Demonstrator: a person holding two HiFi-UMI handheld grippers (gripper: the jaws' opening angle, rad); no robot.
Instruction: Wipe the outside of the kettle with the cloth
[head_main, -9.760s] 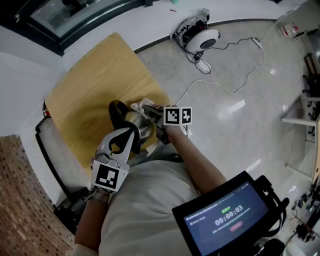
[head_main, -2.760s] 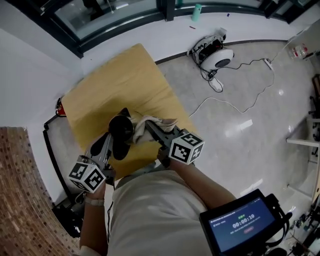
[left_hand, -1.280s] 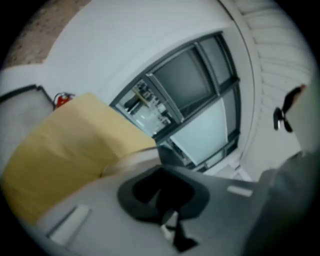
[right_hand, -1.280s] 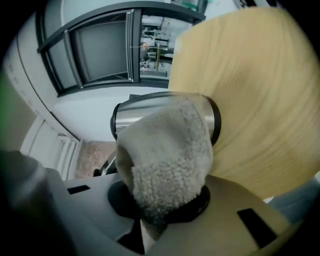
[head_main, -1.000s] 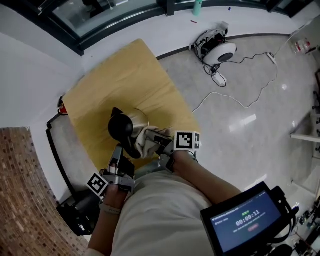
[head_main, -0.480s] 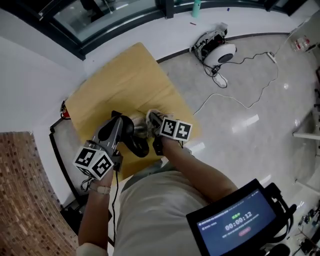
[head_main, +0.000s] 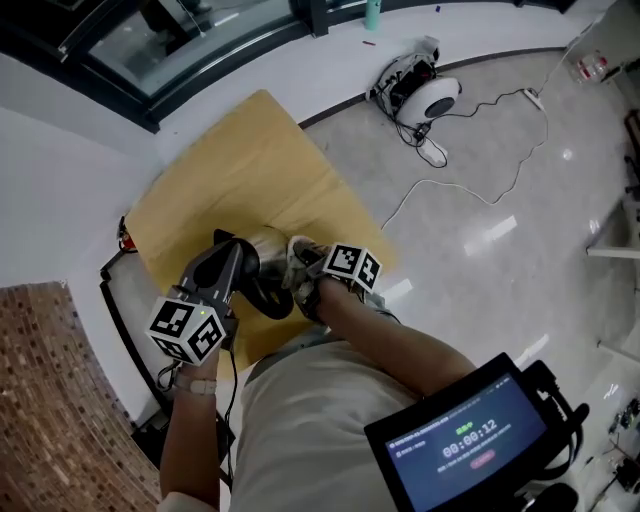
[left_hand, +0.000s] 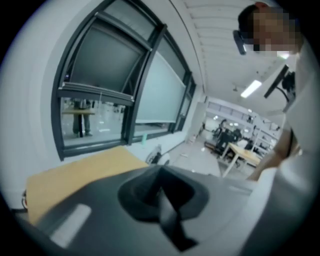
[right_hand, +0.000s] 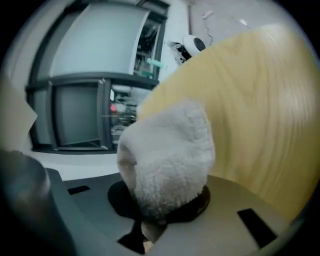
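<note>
Up close, a dark tablet screen (head_main: 465, 435) showing a timer hangs in front of the person's pale shirt, and both arms reach forward from there to the near end of the light wooden table (head_main: 250, 160). The left gripper (head_main: 232, 264), grey with a marker cube at its rear, points up and away from the person. Its own view shows the jaws closed together with nothing visible between them, only the table top and the windows beyond. From the head view its tip lies over the curved black handle (head_main: 264, 297) of the kettle, though I cannot tell whether it touches. The shiny steel kettle (head_main: 265, 243) sits close to the table's near edge, between the two grippers, and from this angle I cannot tell whether it stands upright or leans. The right gripper (head_main: 306, 262) comes in from the kettle's right side, clenched on a fluffy off-white cloth (head_main: 298, 250). In the right gripper view a rounded wad of that cloth bulges out past the jaws, with wood grain behind it. From above, the cloth lies right against the kettle's right flank. Farther off, the glossy grey floor carries a thin white cable (head_main: 470, 110) that snakes to a round white device (head_main: 435, 98) beside the wall. Beyond that runs a dark-framed window (head_main: 200, 50).
</note>
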